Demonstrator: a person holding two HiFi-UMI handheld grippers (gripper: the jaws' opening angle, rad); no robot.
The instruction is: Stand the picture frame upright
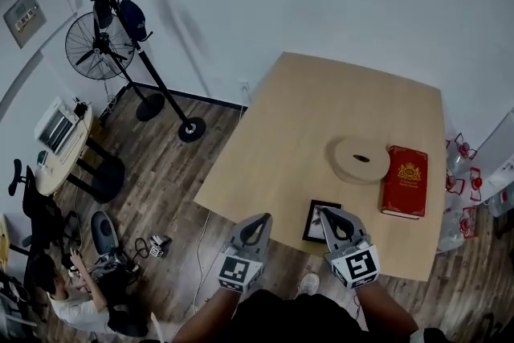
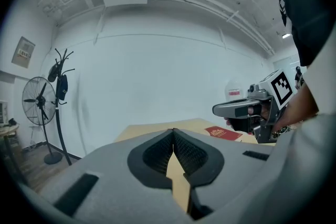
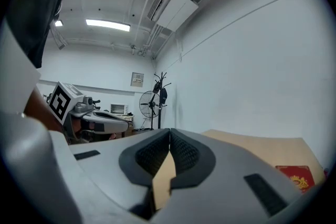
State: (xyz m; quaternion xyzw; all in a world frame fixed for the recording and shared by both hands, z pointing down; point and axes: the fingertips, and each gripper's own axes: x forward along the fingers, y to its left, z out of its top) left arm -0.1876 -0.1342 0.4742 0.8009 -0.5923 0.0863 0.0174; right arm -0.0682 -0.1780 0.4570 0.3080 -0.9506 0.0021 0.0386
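A small black picture frame [image 1: 315, 222] lies flat on the wooden table [image 1: 305, 132] near its front edge. My right gripper [image 1: 330, 213] hovers just to its right, over the frame's right side, with its jaws shut and nothing between them. My left gripper [image 1: 261, 219] is held to the left of the frame, off the table's front corner, jaws shut and empty. In the left gripper view the left gripper [image 2: 172, 134] points across the table and the right gripper [image 2: 220, 109] shows at the right. In the right gripper view the right gripper [image 3: 169, 134] faces the far wall.
A round wooden disc [image 1: 361, 159] and a red book [image 1: 404, 181] lie on the table behind the frame. A coat stand [image 1: 140, 52] and a fan [image 1: 92, 44] stand by the wall at left. A person [image 1: 76, 301] crouches on the floor at lower left.
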